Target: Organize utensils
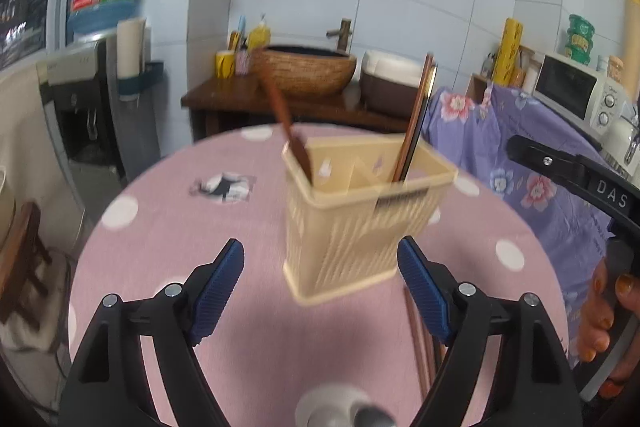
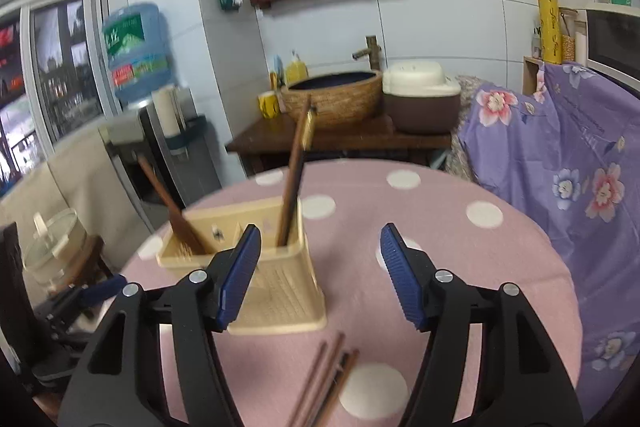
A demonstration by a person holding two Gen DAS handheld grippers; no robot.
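Note:
A cream plastic utensil holder [image 1: 360, 223] stands on the pink dotted table [image 1: 168, 219]. A brown wooden spoon [image 1: 288, 131] leans in its left compartment and a pair of dark chopsticks [image 1: 416, 123] stands in its right one. My left gripper [image 1: 320, 259] is open and empty, just short of the holder. Several loose chopsticks [image 1: 420, 343] lie on the cloth under its right finger. In the right wrist view the holder [image 2: 276, 287], spoon [image 2: 172, 207] and standing chopsticks [image 2: 294, 171] sit at left. My right gripper [image 2: 320, 251] is open and empty above the loose chopsticks [image 2: 324, 383].
The right gripper's body [image 1: 580, 183] and the hand holding it are at the right edge of the left wrist view. A purple floral cloth [image 2: 568, 163] covers furniture to the right of the table. A wooden counter with a basin [image 2: 332, 99] stands behind. A stool with a pot [image 2: 56, 247] is at left.

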